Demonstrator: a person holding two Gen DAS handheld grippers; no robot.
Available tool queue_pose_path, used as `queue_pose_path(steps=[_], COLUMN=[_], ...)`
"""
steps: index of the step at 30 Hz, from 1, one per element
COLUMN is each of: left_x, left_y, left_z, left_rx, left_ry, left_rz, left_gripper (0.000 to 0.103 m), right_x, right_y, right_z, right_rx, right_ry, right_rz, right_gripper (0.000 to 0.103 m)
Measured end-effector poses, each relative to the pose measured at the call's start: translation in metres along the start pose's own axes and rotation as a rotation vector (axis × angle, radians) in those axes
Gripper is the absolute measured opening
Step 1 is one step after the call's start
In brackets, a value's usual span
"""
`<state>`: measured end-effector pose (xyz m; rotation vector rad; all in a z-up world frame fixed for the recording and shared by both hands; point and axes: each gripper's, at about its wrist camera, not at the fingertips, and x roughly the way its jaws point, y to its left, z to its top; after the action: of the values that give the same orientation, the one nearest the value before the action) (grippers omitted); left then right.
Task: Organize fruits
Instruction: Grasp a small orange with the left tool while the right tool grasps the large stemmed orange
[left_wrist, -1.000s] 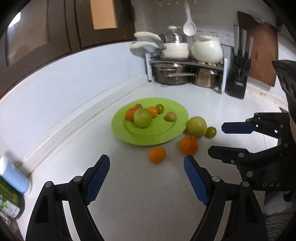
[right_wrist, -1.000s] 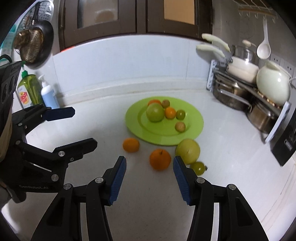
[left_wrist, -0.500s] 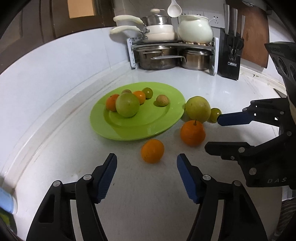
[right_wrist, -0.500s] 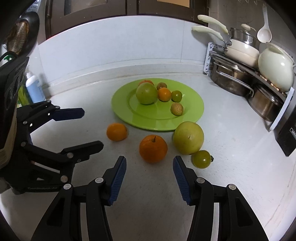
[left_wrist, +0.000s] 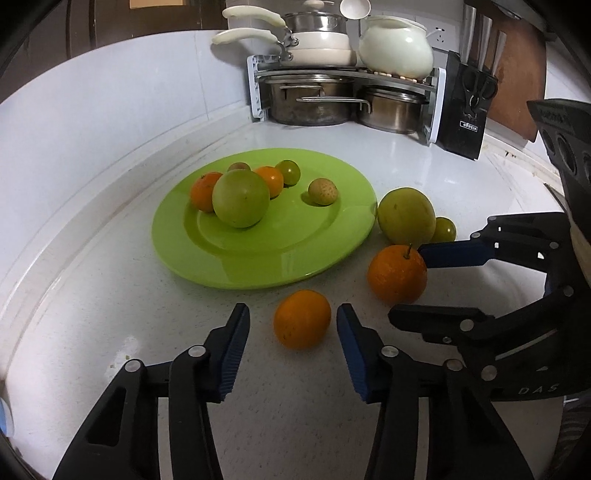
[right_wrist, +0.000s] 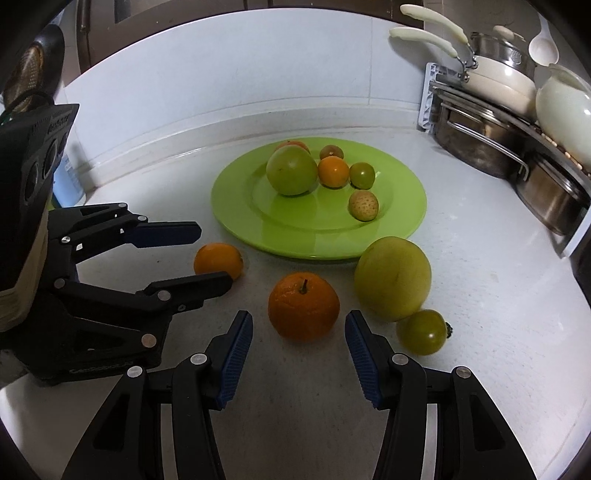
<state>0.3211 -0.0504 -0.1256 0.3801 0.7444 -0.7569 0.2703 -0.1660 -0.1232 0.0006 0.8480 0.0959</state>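
Observation:
A green plate (left_wrist: 317, 254) (right_wrist: 402, 192) on the white counter holds several fruits, among them a big green one (left_wrist: 241, 198) (right_wrist: 291, 170). Off the plate lie a small orange (left_wrist: 302, 318) (right_wrist: 218, 259), a stemmed orange (left_wrist: 397, 273) (right_wrist: 303, 306), a large yellow-green fruit (left_wrist: 406, 219) (right_wrist: 392, 284) and a small green fruit (left_wrist: 445, 229) (right_wrist: 423, 332). My left gripper (left_wrist: 291, 328) (right_wrist: 212, 254) is open, its tips either side of the small orange. My right gripper (right_wrist: 299, 334) (left_wrist: 410, 284) is open, its tips either side of the stemmed orange.
A rack with steel pots (left_wrist: 314, 99) (right_wrist: 491, 147), white pans and a white pot (left_wrist: 395, 48) stands at the back corner. A black knife block (left_wrist: 467, 107) stands right of it. A bottle (right_wrist: 68, 181) stands by the wall behind the left gripper.
Both grippers have moved forward and down toward the loose fruits; each now has an orange between its open tips. No fruit has moved.

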Motion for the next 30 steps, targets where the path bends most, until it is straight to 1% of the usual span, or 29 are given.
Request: queue_pose_path(steps=[4,6,8,9,10,14,22,30], left_x=[0.003,0.006,0.006,0.006,0.007,0.006,-0.007,-0.034], left_y=[0.002,0.003,0.003,0.003,0.003,0.003,0.003,0.001], left_z=[0.000,0.000,0.000,0.000,0.000,0.000,-0.002,0.001], left_rx=[-0.020,-0.025,-0.031,-0.034,-0.037,-0.047,-0.096,-0.147], left_ry=[0.010,0.021,0.021,0.022,0.023,0.023,0.014,-0.030], left_rz=[-0.011,-0.017,-0.018,-0.021,-0.023,0.004,0.017,0.048], left_gripper=[0.041,0.039,0.037,0.035,0.032,0.032,0.032,0.032], right_x=[0.005,0.007,0.010,0.010,0.011,0.011,0.002,-0.018], right_y=[-0.002,-0.004,-0.005,-0.006,-0.006,-0.005,-0.004,-0.002], right_z=[0.002,0.003,0.003,0.003,0.003,0.003,0.005,0.008], right_rx=[0.011,0.017,0.026,0.030,0.031,0.023,0.020,0.014], right_ry=[0.003,0.008,0.011,0.012,0.013,0.011,-0.013,-0.044], right_rz=[0.010,0.011,0.015,0.017,0.020,0.015,0.015,0.026], right_gripper=[0.052,0.048,0.047,0.046,0.043,0.043,0.042,0.042])
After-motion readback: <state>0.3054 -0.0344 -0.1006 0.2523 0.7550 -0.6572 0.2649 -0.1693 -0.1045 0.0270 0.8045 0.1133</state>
